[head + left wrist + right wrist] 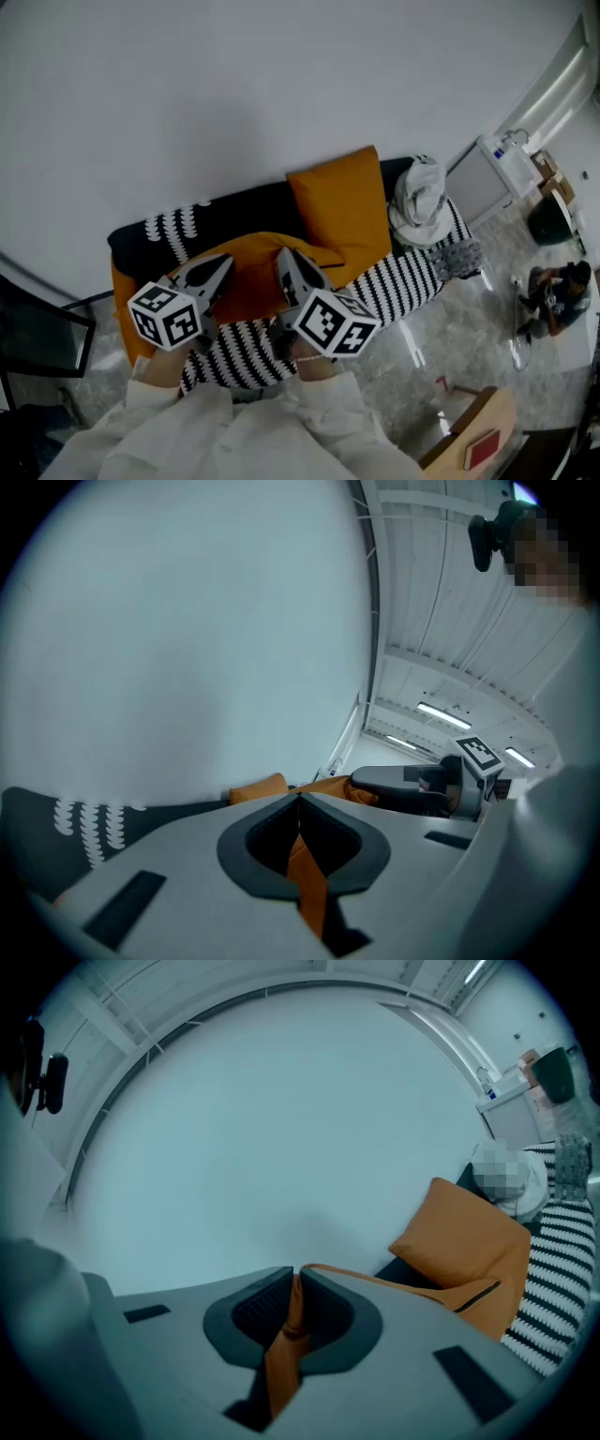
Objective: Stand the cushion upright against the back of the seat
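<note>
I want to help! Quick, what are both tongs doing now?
Left tongs: closed on the cushion.
Right tongs: closed on the same cushion.

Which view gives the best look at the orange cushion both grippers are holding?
The head view: it shows most of the held cushion over the striped sofa, between the left gripper and right gripper. Each gripper view shows only a pinched fold of its fabric between shut jaws.

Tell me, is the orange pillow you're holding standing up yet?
Not yet. The far orange cushion already stands against the sofa back. The left gripper and right gripper are both shut on the near orange cushion, over the seat. Left: stand it against the back, then let go.
</note>
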The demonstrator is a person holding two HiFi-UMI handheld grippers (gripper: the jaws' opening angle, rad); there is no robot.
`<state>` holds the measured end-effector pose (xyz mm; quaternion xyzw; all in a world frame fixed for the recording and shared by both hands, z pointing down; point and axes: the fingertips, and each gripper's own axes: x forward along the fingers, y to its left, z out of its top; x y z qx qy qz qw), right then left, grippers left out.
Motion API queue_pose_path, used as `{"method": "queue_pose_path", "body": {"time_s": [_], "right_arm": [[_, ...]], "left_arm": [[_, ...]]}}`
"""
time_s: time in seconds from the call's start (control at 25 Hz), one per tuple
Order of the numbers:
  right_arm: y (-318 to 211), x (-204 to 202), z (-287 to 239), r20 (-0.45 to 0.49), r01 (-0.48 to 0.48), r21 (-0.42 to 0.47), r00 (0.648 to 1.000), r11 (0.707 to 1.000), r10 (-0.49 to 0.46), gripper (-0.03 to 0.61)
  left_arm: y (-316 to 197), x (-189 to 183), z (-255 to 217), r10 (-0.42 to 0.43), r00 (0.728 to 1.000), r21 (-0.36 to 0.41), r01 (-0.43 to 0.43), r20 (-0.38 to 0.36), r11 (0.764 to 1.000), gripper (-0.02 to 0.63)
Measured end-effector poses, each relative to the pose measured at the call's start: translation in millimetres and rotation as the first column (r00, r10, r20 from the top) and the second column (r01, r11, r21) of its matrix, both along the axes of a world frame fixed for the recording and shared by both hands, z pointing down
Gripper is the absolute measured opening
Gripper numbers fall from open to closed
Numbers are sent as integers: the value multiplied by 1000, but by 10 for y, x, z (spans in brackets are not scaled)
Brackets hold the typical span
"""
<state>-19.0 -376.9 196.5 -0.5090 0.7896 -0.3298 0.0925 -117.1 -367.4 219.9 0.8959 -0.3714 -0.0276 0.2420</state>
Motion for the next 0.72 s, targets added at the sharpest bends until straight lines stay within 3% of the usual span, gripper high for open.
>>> {"method": "queue_pose_path", "body": {"time_s": [0.32,0.72], "right_arm": [[-279,-127,133,12,-25,-22,1000,999,25,34],[-526,-244,238,2,29,-43,1000,999,-29,34]], "left_arm": [[-276,-98,-4,23,1000,2,-23,5,1000,8],[-428,-184,72,-18,1000,-29,18,-11,999,8]]}}
